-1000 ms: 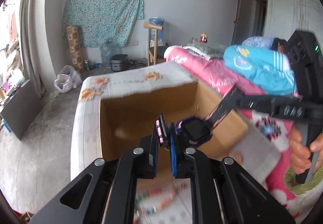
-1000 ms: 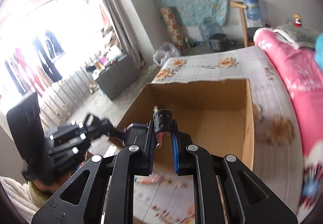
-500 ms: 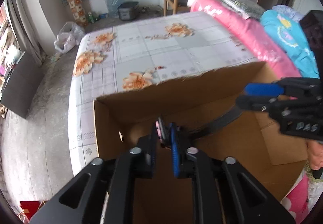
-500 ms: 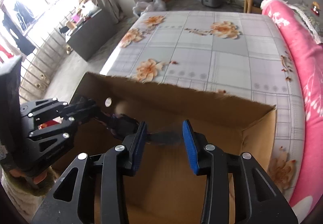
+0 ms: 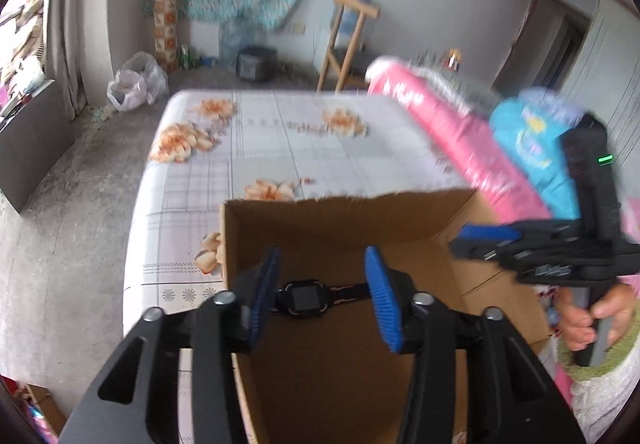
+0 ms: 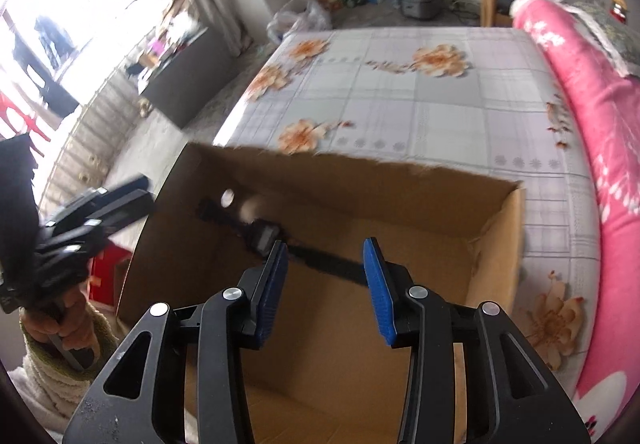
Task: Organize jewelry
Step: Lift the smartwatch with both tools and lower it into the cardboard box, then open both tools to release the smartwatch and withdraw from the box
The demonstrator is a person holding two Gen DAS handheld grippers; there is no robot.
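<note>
Down inside the cardboard box [image 5: 352, 232] on the bed, the black watch [image 5: 301, 298] lies on the floor of the box, strap stretched out, free of both tools. The left gripper [image 5: 320, 296] hangs above it with its blue pads well apart, and its jaws have just been opening; the watch shows between them but nothing presses on it. The right gripper [image 6: 326, 278] stands half spread, its jaws having opened too, with only the strap passing behind its gap.

From the left wrist view the right gripper sits at about three o'clock, near the box's right wall. The main risk, as a judgement, is a pad or finger snagging the strap on the way out and dragging the watch up over the wall; lifting at a slant would cause it. A second risk is knocking the ragged torn edge [image 6: 360, 159] at twelve o'clock, which looks soft enough to fold or shift the box. Straight up is the open way. Beyond the far wall, the flowered sheet [image 6: 420, 103] gives free room; the pink quilt [image 6: 580, 91] crowds two o'clock.
</note>
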